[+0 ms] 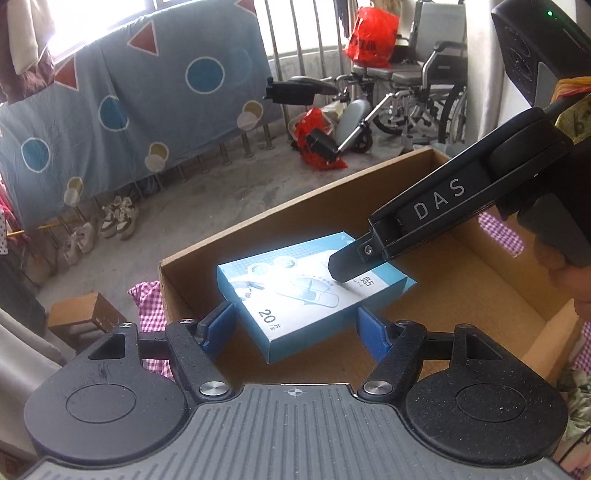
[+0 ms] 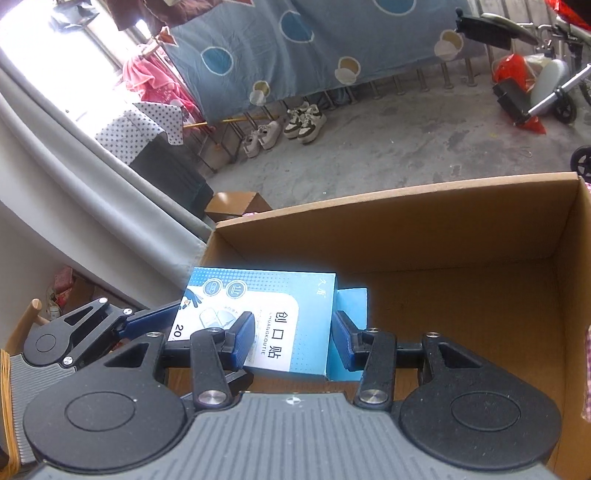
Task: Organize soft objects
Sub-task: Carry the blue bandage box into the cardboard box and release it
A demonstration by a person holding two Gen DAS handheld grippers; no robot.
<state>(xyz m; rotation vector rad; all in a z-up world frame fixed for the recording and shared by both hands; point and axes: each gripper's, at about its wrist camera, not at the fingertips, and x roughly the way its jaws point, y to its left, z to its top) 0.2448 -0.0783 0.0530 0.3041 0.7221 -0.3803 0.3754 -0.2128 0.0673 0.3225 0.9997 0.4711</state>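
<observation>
A blue-and-white carton of plasters hangs tilted over the open cardboard box. My left gripper has its blue pads pressed against the carton's two long sides. From the right comes the right gripper, one black fingertip lying on the carton's top face; its other finger is hidden. In the right wrist view the carton sits between the right gripper's pads, one over its top face and one at its right edge. A left gripper's finger touches the carton's left end. The cardboard box looks bare inside.
A pink checked cloth lies under the cardboard box. A small brown box sits to the left. On the concrete floor beyond are shoes, a wheelchair, red bags and a hanging blue sheet.
</observation>
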